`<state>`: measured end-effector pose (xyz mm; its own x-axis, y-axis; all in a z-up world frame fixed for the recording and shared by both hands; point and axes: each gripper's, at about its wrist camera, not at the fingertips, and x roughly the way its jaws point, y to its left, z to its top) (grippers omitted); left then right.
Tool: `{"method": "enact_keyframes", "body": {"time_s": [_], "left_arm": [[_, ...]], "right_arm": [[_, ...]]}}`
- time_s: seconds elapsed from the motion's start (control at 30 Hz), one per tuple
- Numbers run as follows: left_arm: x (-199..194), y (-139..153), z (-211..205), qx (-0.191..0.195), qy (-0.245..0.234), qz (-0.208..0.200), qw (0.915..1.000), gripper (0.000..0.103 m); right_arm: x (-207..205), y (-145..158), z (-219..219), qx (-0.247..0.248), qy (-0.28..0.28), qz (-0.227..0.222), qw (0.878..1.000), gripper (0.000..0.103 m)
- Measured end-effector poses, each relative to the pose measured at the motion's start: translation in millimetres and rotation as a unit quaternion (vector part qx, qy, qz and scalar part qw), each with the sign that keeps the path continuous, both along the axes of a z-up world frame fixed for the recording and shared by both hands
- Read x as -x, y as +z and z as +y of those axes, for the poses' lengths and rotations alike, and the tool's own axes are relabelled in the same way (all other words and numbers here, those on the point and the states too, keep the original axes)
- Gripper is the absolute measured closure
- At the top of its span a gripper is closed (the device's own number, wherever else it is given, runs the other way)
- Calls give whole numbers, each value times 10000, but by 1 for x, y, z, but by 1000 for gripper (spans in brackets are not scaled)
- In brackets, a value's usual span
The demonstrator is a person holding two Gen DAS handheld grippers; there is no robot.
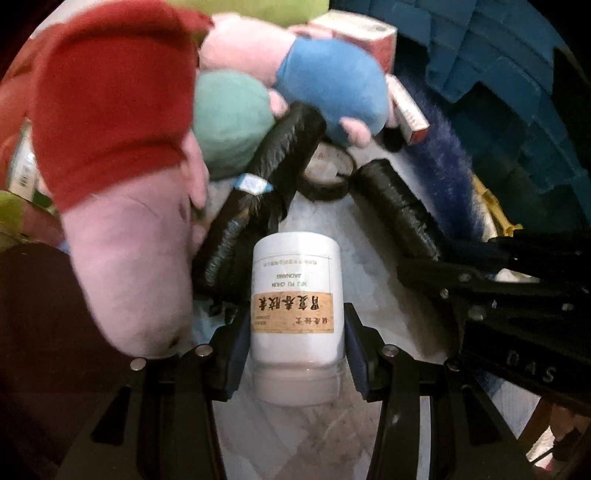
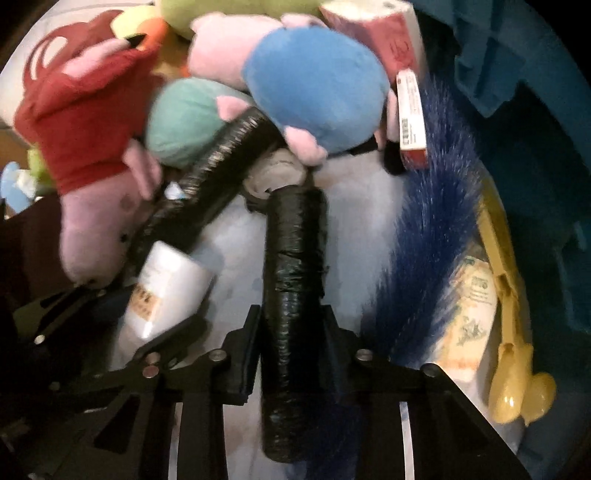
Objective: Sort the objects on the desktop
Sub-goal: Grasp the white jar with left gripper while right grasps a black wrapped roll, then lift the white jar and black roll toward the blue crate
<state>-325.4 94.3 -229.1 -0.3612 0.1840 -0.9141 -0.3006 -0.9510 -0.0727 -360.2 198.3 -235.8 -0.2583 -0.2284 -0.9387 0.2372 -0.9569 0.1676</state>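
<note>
A white medicine bottle point(image 1: 297, 295) with a tan label sits between the pads of my left gripper point(image 1: 297, 347), which is shut on it, cap end toward the camera. The same bottle point(image 2: 166, 288) shows at the lower left of the right wrist view. A long black roll of bags point(image 2: 295, 295) lies on the white desktop point(image 2: 354, 206), and my right gripper point(image 2: 291, 332) is shut on its near half. From the left wrist view that roll point(image 1: 399, 214) runs toward the right gripper's black frame point(image 1: 498, 295). Two more black rolls point(image 1: 280, 147) lie crossed behind the bottle.
Plush pigs crowd the left and back: a red-dressed one point(image 1: 110, 110), a teal one point(image 1: 229, 118), a blue one point(image 1: 332, 81). A tape ring point(image 1: 328, 173), a fluffy blue duster point(image 2: 436, 206), a yellow tool point(image 2: 509, 332), pink boxes point(image 2: 384, 33) and a blue bin point(image 2: 524, 74) surround the rolls.
</note>
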Motion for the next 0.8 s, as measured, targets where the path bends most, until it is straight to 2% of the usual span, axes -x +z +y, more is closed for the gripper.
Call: {"method": "enact_keyframes", "body": {"time_s": [0.23,0.3,0.33,0.5,0.7,0.8], "left_arm": [[-28,41,-10,59,68,409,9991,57],[-41,59,-13,101,101,678,9976,57],[-63,62,-22,99,109,801,9967,57],[-85,111,-24,40,213,1382,9902,57],[-113,161,-27,-133,257,1884,9817,57],[-114,169,-17,-240,227,2120,9767,57]], "right_arm": [[-28,42,1,109,54,376,9992,74],[-39,61,2,180,78,567,9982,74],[-44,70,2,206,92,660,9976,74],[-77,118,5,273,180,1261,9915,74],[-116,171,8,215,223,1969,9799,74],[-137,197,10,159,194,2260,9738,74]]}}
